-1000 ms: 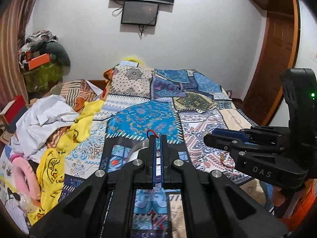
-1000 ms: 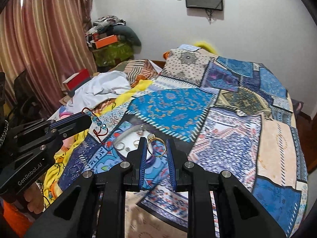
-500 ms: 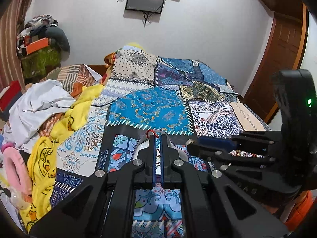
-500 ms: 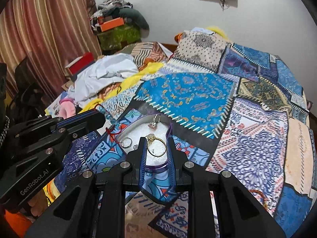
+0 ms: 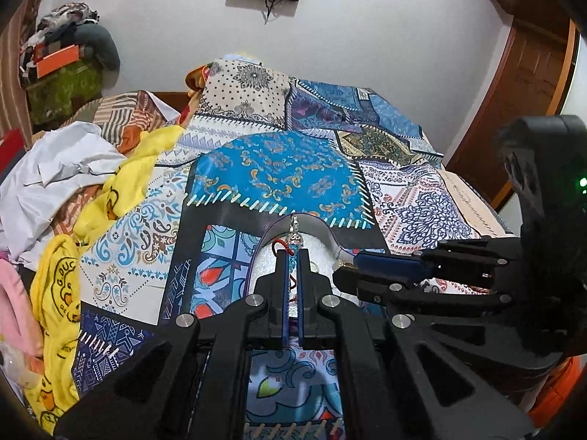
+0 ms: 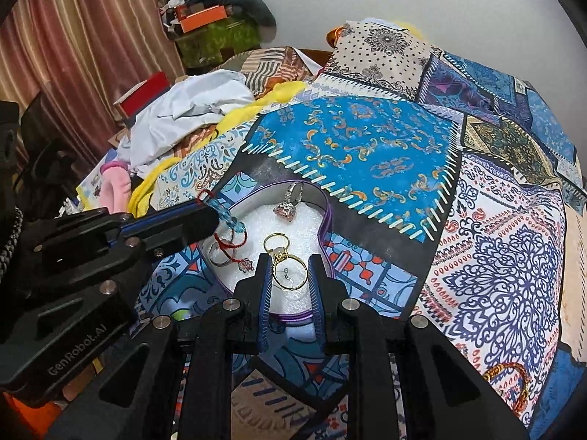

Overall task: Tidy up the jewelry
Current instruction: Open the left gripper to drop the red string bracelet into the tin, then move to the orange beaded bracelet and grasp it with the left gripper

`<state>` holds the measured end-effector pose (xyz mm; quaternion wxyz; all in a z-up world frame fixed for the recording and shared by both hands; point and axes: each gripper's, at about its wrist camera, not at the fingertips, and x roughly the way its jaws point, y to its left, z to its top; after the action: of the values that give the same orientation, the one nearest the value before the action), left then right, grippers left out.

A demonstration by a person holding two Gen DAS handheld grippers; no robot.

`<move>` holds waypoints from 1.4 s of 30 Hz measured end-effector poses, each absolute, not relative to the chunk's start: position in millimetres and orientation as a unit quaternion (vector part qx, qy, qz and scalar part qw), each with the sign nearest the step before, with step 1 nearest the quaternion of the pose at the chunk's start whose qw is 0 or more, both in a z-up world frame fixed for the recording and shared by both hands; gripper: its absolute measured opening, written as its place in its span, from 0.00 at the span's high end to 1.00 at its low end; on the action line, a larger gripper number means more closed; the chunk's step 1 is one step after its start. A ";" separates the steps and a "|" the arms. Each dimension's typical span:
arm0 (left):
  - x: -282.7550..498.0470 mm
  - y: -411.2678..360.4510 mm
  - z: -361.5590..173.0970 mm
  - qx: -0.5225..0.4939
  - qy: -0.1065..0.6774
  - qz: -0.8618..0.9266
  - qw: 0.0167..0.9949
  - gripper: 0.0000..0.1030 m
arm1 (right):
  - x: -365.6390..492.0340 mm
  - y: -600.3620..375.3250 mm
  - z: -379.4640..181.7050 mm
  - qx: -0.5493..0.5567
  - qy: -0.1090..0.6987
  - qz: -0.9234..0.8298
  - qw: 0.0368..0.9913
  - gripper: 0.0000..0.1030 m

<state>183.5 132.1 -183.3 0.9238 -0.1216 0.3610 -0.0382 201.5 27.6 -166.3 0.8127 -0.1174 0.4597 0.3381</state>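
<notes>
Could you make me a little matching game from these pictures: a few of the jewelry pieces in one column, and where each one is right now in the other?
Things:
1. Turquoise beaded bracelet with red cord
2. Large gold bangle
3. Silver ring with a red-stone top
4. Plain silver ring

Places:
A. Lying at the far end of the white heart-shaped tray
B. Between the right gripper fingers
C. Pinched in the left gripper
D. Lying in the tray under the dangling cord

Pairs: 1-C, 2-B, 3-A, 4-D

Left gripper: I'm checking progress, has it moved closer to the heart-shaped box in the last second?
Yes. The left gripper with its beaded bracelet has come forward over the heart-shaped box.
</notes>
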 end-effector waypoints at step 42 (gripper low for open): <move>145.0 93.3 -119.0 -0.076 0.330 -0.018 0.941 0.66 | 177.7 -29.8 -103.6 -0.100 0.397 0.298 0.862 0.68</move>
<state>145.0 93.3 -119.0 0.9407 -0.0765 0.3300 -0.0182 177.7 -29.8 -103.6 0.8622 -0.1002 0.3973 0.2978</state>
